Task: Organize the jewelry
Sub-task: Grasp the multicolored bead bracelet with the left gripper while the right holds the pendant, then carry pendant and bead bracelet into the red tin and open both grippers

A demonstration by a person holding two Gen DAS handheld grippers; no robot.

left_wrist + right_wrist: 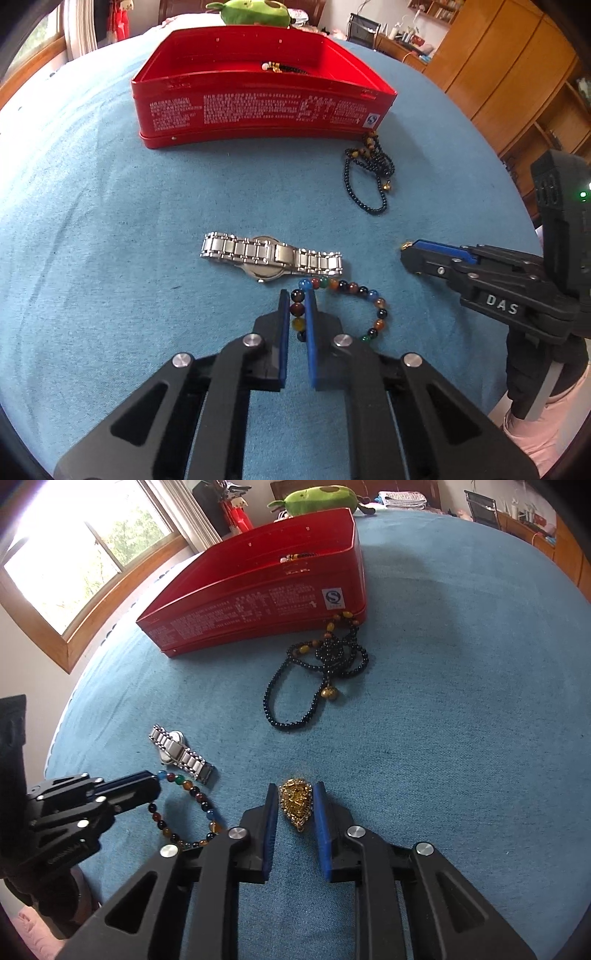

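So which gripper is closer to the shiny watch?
Left. The left gripper sits right beside the watch, its fingers around the colorful bead bracelet touching it. The right gripper is farther off, around the gold pendant.

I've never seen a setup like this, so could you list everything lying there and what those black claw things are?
Tin box: one, red, open, far side of the cloth; some beads show inside.
Bedcover: one, blue, under everything.
Black bead necklace: one, black with amber beads and a small gold bell, touching the tin's right corner.
Watch: one, silver metal, lying flat in the middle.
Bead bracelet: one, multicoloured, just nearer than the watch.
Gold pendant: one, gold, right of the bracelet.
Plush toy: one, green, behind the tin.
Left gripper: black with blue pads, closed on the bracelet's left side.
Right gripper: same make, fingers either side of the pendant, not touching it.
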